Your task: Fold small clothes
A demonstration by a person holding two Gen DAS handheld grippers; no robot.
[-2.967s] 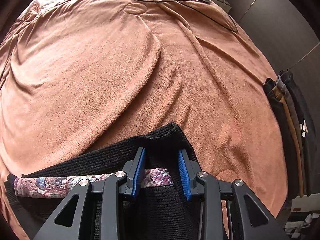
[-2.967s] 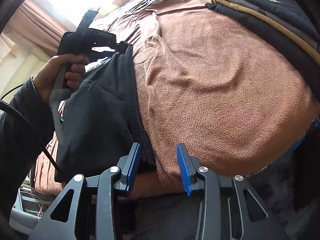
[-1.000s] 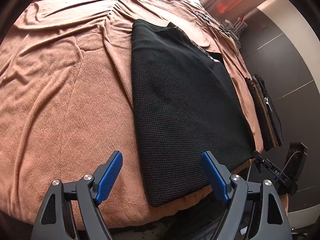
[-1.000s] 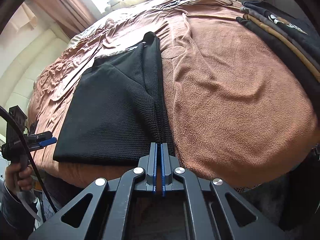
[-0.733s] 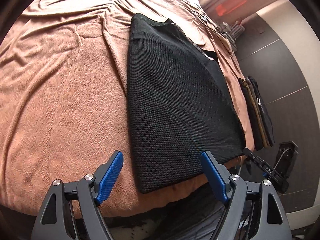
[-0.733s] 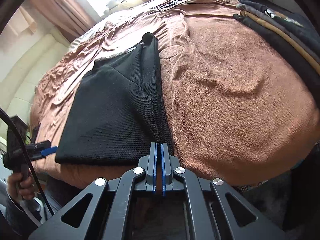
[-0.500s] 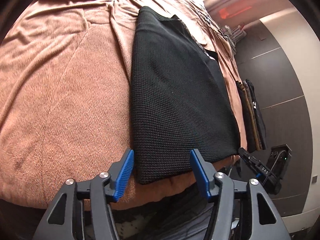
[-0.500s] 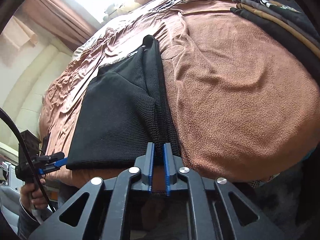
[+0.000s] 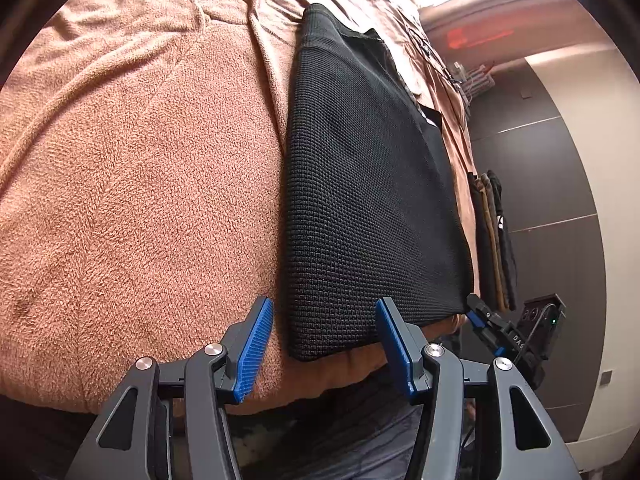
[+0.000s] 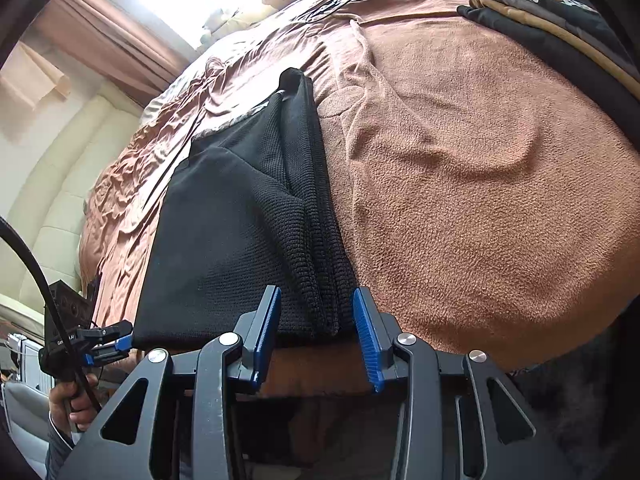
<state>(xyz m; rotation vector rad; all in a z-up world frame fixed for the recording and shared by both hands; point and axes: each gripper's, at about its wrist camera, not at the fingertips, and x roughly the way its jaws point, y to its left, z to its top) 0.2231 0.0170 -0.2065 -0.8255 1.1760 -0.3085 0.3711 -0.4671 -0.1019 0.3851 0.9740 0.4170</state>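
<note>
Right wrist: right gripper (image 10: 316, 336) newly parted (previously clamped).

The folded black waffle-knit garment (image 9: 372, 200) looks coarse and matt, its edge ribbed; the rust-brown terry bedspread (image 9: 140, 184) beneath is fuzzy and rumpled. The gripper's ridged blue plastic pads (image 10: 267, 334) sit on matt black plastic arms with shiny metal rivets (image 10: 229, 338).

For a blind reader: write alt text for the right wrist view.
A folded black knit garment lies on a brown fleece blanket; the right gripper, jaws opening, straddles its near corner without pressing it. Folded dark clothes are stacked far right.
</note>
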